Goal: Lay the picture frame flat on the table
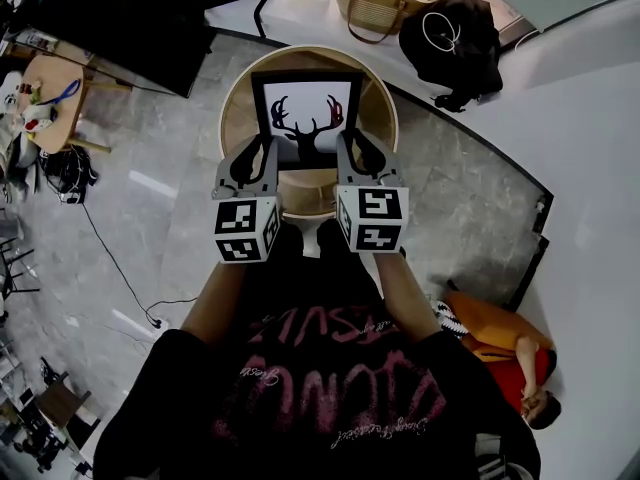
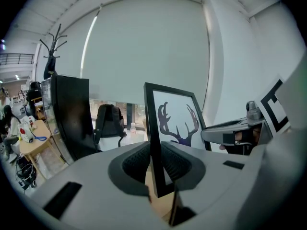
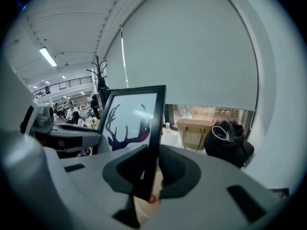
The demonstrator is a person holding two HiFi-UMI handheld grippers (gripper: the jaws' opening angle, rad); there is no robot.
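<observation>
Wooden-topped round table (image 1: 235,108) below, woven bag (image 1: 378,6) and black backpack (image 1: 460,38) lying well beyond it. Holding the picture frame (image 1: 305,118) upright over it, pinching its left edge in the left gripper (image 2: 154,164) and its right edge in the right gripper (image 3: 149,169), both clenching tight.
</observation>
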